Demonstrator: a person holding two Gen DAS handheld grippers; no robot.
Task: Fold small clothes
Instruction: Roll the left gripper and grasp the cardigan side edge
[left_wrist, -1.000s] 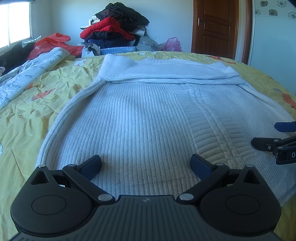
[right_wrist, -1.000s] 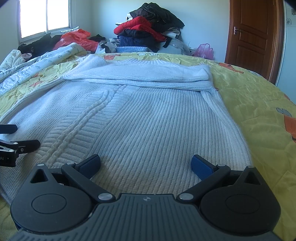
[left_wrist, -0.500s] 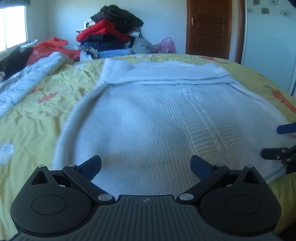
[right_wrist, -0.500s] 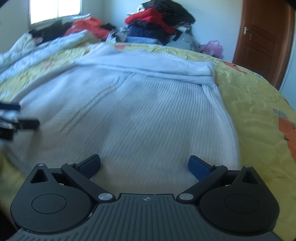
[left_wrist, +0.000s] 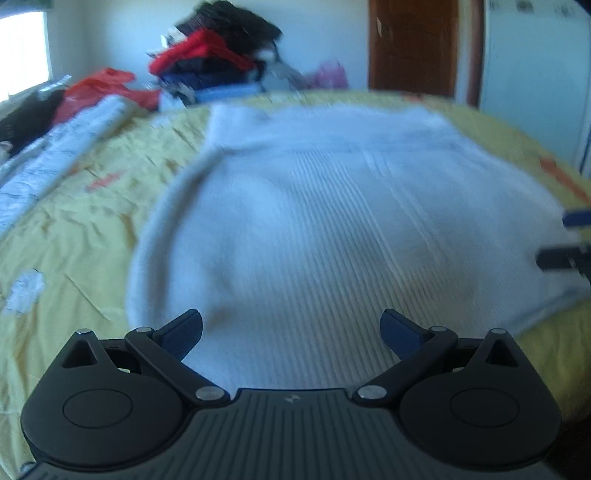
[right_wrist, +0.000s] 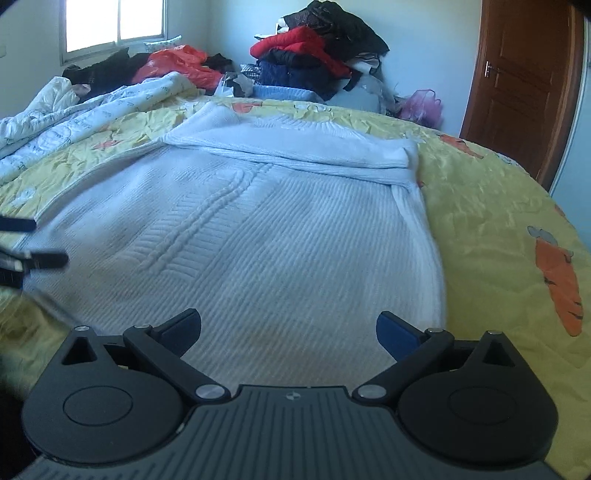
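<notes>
On the yellow bedspread (right_wrist: 491, 206) the pale sweater (right_wrist: 280, 236) lies flat (sleeves folded in), left gripper (left_wrist: 290, 332) and right gripper (right_wrist: 288, 330) spread wide and empty, poised at its near hem, presumably to lift it.

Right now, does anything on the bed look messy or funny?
The white sweater lies flat on the yellow bedspread, sleeves folded across its top. The messy part is behind it: a heap of clothes and a rumpled quilt. Both claws are open, holding nothing.

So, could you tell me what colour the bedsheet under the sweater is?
Yellow with orange carrot prints; clearest in the right wrist view.
</notes>
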